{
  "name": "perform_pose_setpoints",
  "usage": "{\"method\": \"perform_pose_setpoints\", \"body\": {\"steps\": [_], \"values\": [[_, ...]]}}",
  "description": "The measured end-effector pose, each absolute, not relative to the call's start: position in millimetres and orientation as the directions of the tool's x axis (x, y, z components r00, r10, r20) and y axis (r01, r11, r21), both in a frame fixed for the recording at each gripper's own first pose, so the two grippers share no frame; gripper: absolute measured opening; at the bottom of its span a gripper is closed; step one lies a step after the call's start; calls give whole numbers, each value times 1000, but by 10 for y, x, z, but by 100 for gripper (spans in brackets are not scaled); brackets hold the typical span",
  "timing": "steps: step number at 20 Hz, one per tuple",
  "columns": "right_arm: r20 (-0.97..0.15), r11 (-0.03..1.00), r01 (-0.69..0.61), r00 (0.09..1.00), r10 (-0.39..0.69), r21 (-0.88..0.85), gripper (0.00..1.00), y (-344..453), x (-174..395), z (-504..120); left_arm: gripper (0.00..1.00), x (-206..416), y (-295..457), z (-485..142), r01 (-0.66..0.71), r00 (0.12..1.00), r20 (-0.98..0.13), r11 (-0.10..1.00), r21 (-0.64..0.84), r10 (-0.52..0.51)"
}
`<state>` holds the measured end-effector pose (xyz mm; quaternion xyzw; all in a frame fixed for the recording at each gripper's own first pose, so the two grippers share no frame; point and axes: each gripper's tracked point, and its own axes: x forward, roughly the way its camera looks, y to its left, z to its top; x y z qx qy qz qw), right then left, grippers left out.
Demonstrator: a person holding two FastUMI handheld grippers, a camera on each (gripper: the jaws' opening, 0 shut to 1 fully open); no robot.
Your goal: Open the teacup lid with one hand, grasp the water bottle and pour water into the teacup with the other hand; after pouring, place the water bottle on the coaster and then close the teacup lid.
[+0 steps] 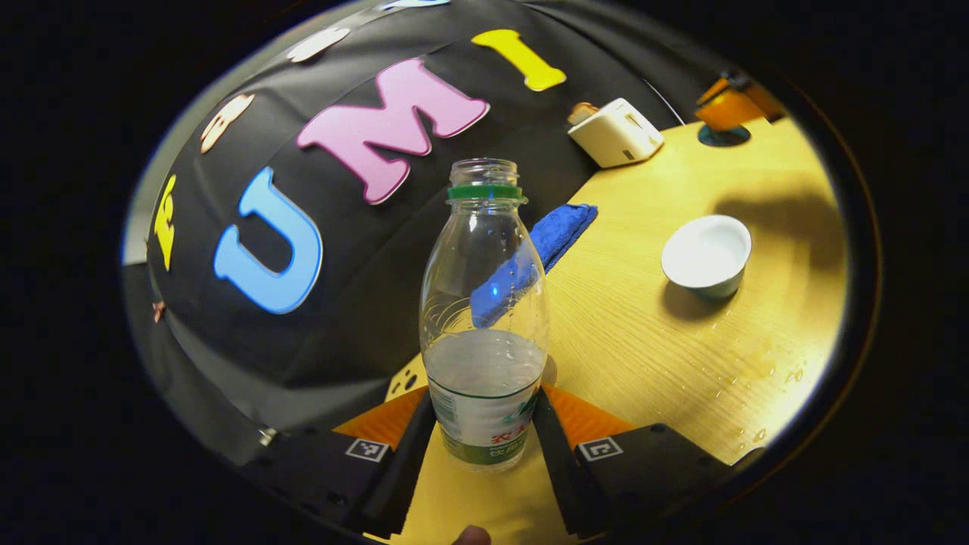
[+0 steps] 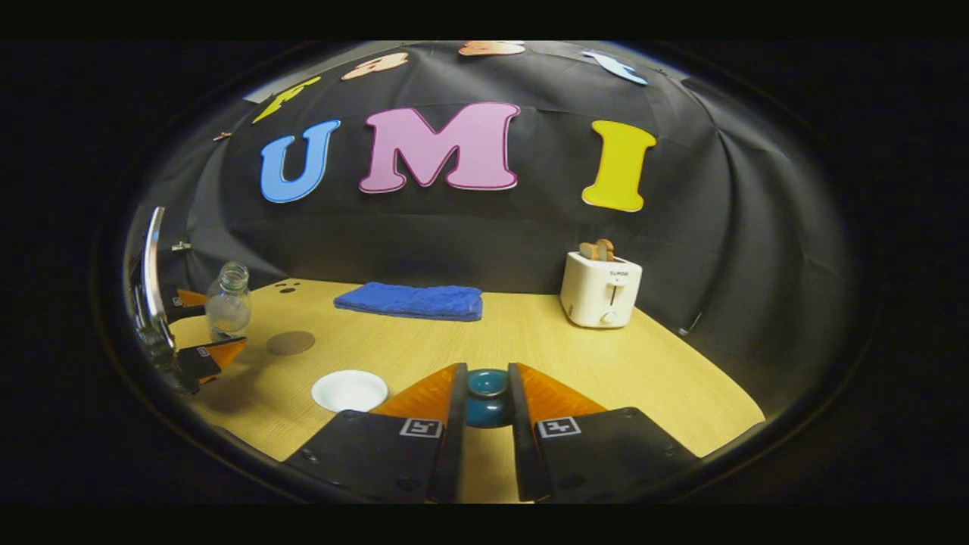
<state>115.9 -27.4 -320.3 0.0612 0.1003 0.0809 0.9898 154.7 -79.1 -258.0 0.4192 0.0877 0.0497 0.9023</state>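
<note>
Left gripper (image 1: 484, 446) clamps the water bottle (image 1: 484, 318), its base hidden; right gripper (image 2: 487, 412) grips the teacup lid (image 2: 487, 397), partly hidden.

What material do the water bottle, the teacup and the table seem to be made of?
Water bottle: clear thin plastic, likely; the blue cloth shows through it. Teacup: glazed ceramic, probably; smooth, glossy white inside. Table: wood or wood-look laminate; light grain lines, slight sheen.

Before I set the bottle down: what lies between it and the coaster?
Bare tabletop: in the right gripper view, nothing separates the bottle from the coaster.
</note>
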Motion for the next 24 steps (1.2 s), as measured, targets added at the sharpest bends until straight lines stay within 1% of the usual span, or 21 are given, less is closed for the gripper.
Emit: {"method": "perform_pose_setpoints", "body": {"steps": [2, 3, 4, 6, 12, 13, 15, 16, 17, 21, 24], "values": [[-192, 979, -160, 964, 182, 122, 30, -346, 1165, -3224, 76, 1575, -803, -2600, -9, 971, -131, 579, 815, 199], [-193, 978, -174, 962, 194, 115, 25, -372, 1178, -3239, 76, 1557, -797, -2616, 0, 966, -142, 549, 836, 217], [-196, 976, -193, 958, 210, 102, 25, -405, 1182, -3253, 76, 1536, -799, -2635, 5, 956, -148, 490, 872, 253], [-205, 969, -217, 949, 238, 116, 26, -471, 1203, -3299, 76, 1529, -836, -2656, 11, 952, -137, 418, 908, 272], [-197, 948, -280, 931, 306, 148, 25, -521, 1192, -3303, 76, 1514, -986, -2699, 28, 949, -112, 276, 961, 294], [-195, 946, -289, 929, 314, 145, 30, -529, 1184, -3308, 76, 1525, -1009, -2702, 32, 948, -112, 261, 965, 299], [-191, 942, -298, 927, 324, 153, 30, -552, 1184, -3316, 76, 1563, -1046, -2699, 33, 947, -100, 219, 975, 304], [-191, 940, -301, 925, 328, 160, 26, -561, 1187, -3327, 76, 1586, -1071, -2697, 35, 948, -94, 193, 981, 305], [-190, 939, -303, 924, 331, 161, 30, -573, 1188, -3332, 76, 1603, -1067, -2694, 40, 947, -92, 172, 984, 308], [-179, 937, -311, 924, 337, 160, 30, -637, 1213, -3346, 76, 1603, -1105, -2640, 45, 952, -63, 67, 997, 301], [-174, 935, -310, 925, 339, 173, 30, -667, 1256, -3369, 76, 1620, -1118, -2602, 51, 954, -52, 12, 999, 297]]}}
